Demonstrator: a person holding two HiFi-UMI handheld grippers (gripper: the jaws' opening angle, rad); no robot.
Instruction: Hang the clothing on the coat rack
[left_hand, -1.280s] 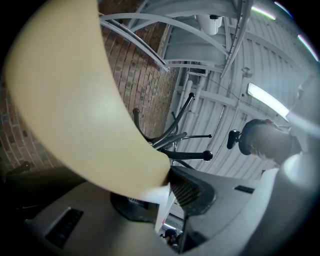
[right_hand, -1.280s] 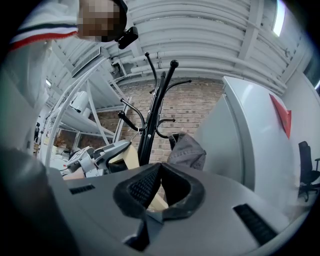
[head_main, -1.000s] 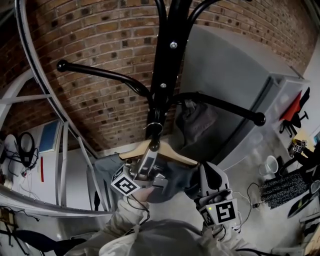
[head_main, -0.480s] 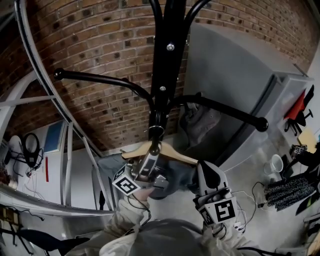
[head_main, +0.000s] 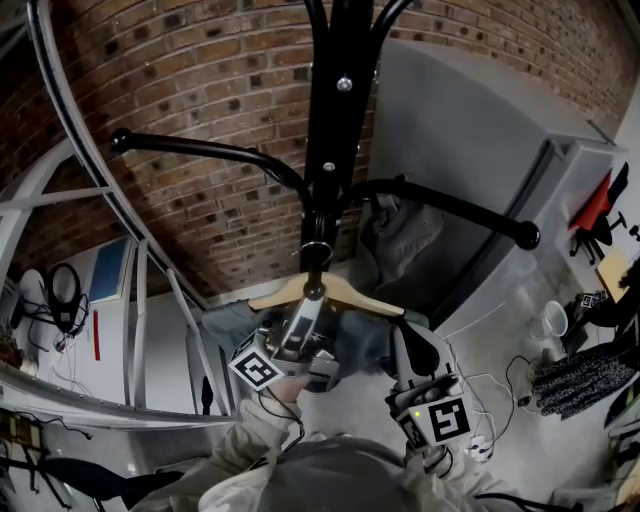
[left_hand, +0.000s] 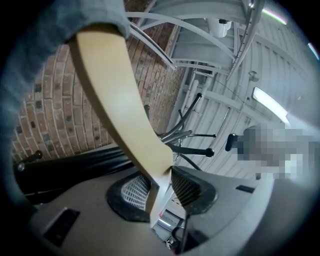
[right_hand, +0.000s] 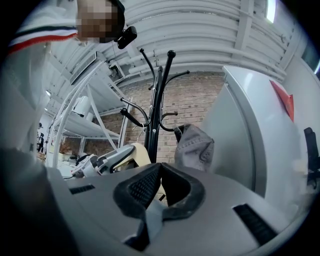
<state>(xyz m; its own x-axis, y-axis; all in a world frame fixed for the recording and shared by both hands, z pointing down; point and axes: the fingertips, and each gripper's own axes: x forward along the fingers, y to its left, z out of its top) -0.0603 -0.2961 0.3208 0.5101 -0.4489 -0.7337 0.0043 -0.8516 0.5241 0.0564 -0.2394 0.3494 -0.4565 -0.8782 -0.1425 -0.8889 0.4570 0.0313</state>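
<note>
A black coat rack (head_main: 335, 120) rises in front of a brick wall. A wooden hanger (head_main: 325, 292) carries a blue-grey garment (head_main: 365, 340), and its metal hook (head_main: 315, 250) sits at the small lower hook on the pole. My left gripper (head_main: 300, 325) reaches up under the hanger. Its jaws are opening, with the thin hanger wood (left_hand: 127, 115) standing between the pads (left_hand: 187, 187) and looser than their gap. My right gripper (head_main: 415, 350) is at the garment's right edge, its pad tips (right_hand: 170, 185) meeting, with a pale strip of cloth (right_hand: 150, 220) caught low between them.
A second grey garment (head_main: 400, 235) hangs from the rack's right arm (head_main: 460, 210). A grey cabinet (head_main: 470, 140) stands right of the pole, and a white metal frame (head_main: 60, 130) curves at the left. Cables and a cup (head_main: 545, 325) lie on the floor at the right.
The hanger and my left gripper have risen a little, bringing the hanger's hook up to the pole's lower hook. My right gripper has stayed beside the garment.
</note>
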